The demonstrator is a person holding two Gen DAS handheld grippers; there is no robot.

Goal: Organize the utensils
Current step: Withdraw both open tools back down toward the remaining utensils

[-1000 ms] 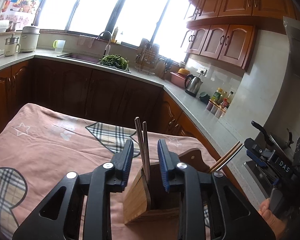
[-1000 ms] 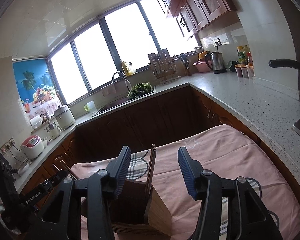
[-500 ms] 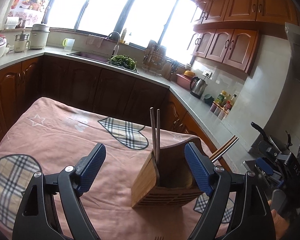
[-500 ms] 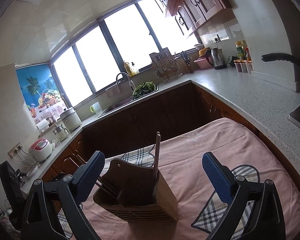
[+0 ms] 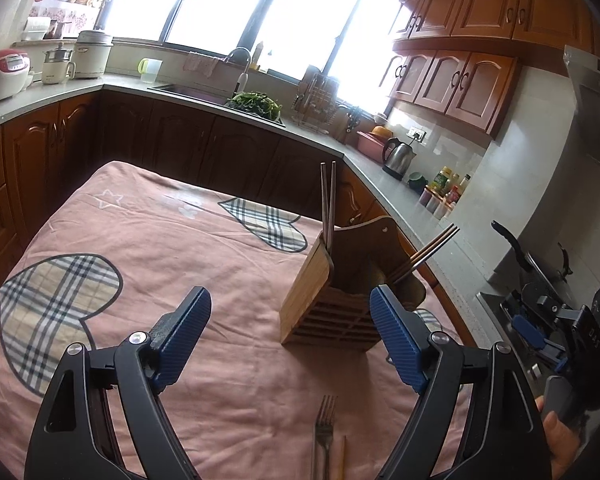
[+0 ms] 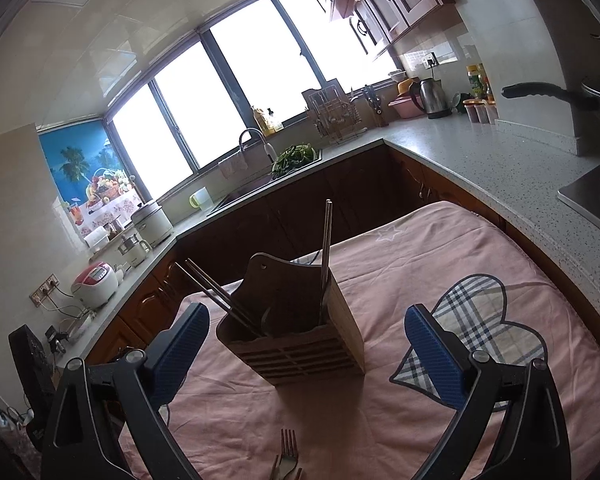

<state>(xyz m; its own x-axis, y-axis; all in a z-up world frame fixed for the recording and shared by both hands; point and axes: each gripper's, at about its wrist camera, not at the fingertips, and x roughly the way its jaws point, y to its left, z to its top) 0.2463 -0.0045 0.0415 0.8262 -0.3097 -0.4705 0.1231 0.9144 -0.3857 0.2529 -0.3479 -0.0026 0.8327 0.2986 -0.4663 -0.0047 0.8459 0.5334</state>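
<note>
A wooden utensil holder (image 5: 332, 304) (image 6: 300, 336) stands on the pink cloth-covered table (image 5: 140, 248). One pair of chopsticks (image 5: 327, 204) (image 6: 325, 256) stands upright in it; another pair (image 5: 428, 252) (image 6: 216, 296) leans out of its other side. A metal fork (image 5: 325, 436) (image 6: 288, 456) lies on the cloth near the front edge, with a wooden stick (image 5: 342, 458) beside it. My left gripper (image 5: 290, 336) is open and empty, short of the holder. My right gripper (image 6: 306, 352) is open and empty too, with the holder seen between its fingers farther ahead.
Kitchen counters (image 6: 480, 160) with dark cabinets run round the table. On them are a sink (image 5: 196, 90), greens (image 5: 256, 102), a kettle (image 5: 398, 156) and rice cookers (image 5: 0, 74). A hand (image 5: 560, 436) holding the other gripper shows at the left view's right edge.
Both grippers let go of the chopsticks, now standing in the holder, opened wide and drew back from it. The fork has come into view at the bottom.
</note>
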